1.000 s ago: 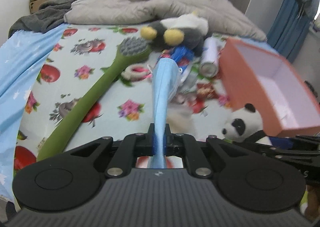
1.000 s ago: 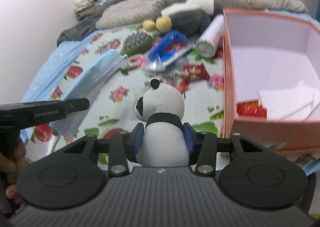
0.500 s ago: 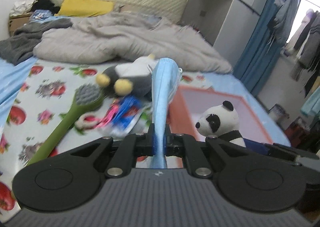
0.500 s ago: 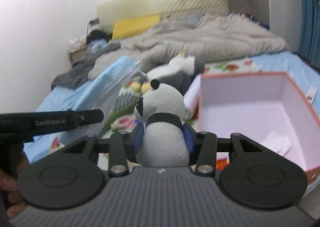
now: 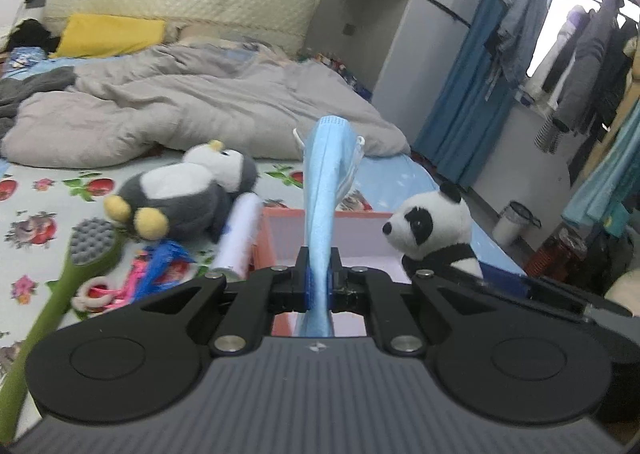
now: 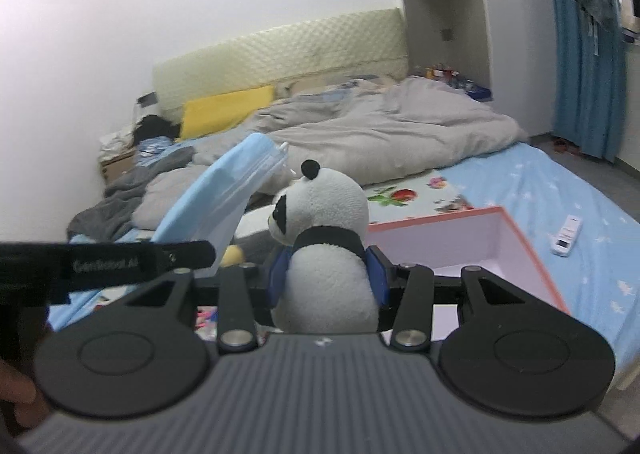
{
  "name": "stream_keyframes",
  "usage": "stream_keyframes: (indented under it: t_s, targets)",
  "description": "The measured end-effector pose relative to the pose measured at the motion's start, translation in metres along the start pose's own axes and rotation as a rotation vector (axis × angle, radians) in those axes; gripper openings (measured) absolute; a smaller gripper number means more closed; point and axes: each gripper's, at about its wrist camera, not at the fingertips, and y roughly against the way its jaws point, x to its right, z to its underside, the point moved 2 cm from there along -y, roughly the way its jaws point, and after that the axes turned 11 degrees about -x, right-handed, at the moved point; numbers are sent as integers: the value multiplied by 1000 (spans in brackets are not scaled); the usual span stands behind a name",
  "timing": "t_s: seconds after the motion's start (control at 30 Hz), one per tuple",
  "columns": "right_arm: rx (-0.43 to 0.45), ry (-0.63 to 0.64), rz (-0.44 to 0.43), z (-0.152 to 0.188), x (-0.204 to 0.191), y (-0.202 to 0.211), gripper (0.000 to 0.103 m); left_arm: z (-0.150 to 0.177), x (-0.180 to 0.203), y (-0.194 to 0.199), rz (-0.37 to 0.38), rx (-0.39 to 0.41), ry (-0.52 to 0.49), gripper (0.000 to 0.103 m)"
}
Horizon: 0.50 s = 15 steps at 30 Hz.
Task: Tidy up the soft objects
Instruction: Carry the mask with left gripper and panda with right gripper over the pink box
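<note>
Your left tongs (image 5: 318, 280) pinch the mask (image 5: 324, 189); right tongs (image 6: 328, 280) clamp the panda (image 6: 326, 242), both near the box (image 6: 480, 238).

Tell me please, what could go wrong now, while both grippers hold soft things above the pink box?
1. The left gripper pinches only the lower end of the blue face mask; the rest stands free, so it may slip or flop outside the pink box.
2. The right gripper squeezes the panda plush low on its body; the heavy head might tip out.
3. The two grippers are close together and could collide over the box.
</note>
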Motion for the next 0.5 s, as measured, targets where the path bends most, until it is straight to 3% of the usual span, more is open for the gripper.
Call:
stream_keyframes:
  t_s: [0.37,0.4,0.43,0.5]
  targets:
    - [-102,-82,128,-2,78,-29,46,-17,52,-89,29,-113,-138,8]
    - [-117,-91,135,0,85,-35,44,-18,53,-100,29,-130,-140,8]
    - [-131,-107,143,3,92,-39,35,-17,54,-110,40,-153,-133,8]
    - [-173,-139,152,10,106,-52,32,-17,51,-134,62,-206,-111,8]
